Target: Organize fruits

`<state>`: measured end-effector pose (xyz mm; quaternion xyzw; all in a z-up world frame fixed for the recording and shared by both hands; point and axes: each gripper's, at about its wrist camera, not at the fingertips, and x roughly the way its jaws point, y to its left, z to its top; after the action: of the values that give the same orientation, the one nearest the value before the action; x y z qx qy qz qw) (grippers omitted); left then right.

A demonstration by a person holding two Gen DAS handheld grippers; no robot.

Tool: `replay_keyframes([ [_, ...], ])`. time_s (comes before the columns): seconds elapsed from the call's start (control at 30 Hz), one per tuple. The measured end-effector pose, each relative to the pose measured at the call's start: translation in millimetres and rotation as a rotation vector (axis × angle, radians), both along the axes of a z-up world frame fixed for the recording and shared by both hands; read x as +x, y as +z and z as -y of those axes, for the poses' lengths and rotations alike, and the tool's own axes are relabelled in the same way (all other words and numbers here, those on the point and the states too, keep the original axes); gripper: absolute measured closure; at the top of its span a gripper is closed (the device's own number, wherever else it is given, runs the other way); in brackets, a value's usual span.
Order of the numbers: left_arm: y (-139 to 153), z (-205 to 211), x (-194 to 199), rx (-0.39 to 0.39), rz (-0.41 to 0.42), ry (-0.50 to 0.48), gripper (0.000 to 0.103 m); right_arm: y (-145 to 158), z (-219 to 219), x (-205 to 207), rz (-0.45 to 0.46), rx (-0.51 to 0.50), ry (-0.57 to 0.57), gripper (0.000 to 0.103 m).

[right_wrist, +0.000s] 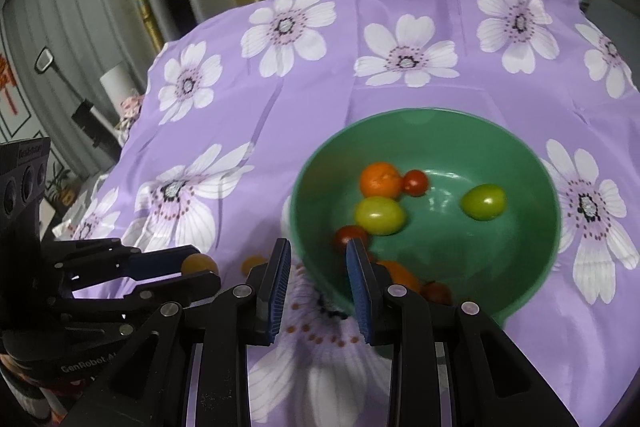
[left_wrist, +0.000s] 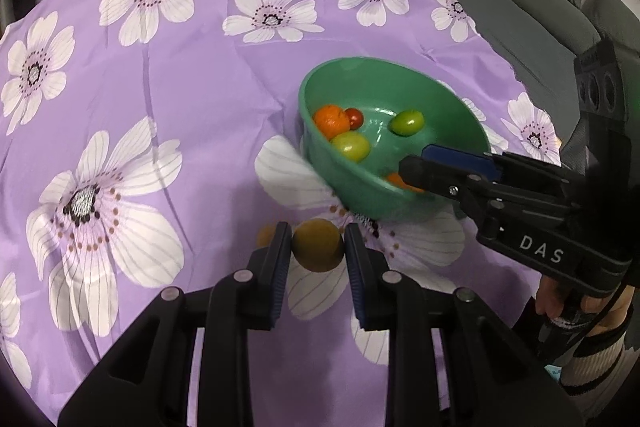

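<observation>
Left wrist view: round, matte olive-brown fruit (left_wrist: 317, 245) clamped in left gripper (left_wrist: 316, 247); right gripper (right_wrist: 318, 273) closed over glossy green bowl (right_wrist: 520, 163) rim.

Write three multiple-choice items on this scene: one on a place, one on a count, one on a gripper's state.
1. Where is the brown fruit?
A. In the green bowl
B. Between the left gripper's pads
C. On the grey sofa

2. How many green fruits lie in the bowl?
A. Two
B. One
C. Four

3. What is the right gripper doing?
A. Hanging open above the cloth
B. Holding an orange fruit
C. Clamped on the bowl's rim

Key: 1 B, the pads press the fruit from both sides. 2 A, one green fruit lies apart and the other lies beside the orange one. 3 C, one finger is inside the rim and one outside.
</observation>
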<state>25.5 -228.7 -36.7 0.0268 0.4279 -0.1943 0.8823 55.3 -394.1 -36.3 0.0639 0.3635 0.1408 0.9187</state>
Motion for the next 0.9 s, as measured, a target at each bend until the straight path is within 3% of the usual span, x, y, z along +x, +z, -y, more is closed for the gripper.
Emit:
replay_keyframes([
  [0.73,12,51,32,0.015,0.045,-0.087,0.076,-8,52,-1,0.018,0.058,-0.107,0.072],
  [0.8,16,45,32,-0.006,0.048,-0.075,0.076,-7,51,-3,0.020,0.081,-0.086,0.072],
  [0.9,31,16,30,-0.035,0.082,0.003,0.076,2,33,-12,0.054,0.122,0.059,0.072],
])
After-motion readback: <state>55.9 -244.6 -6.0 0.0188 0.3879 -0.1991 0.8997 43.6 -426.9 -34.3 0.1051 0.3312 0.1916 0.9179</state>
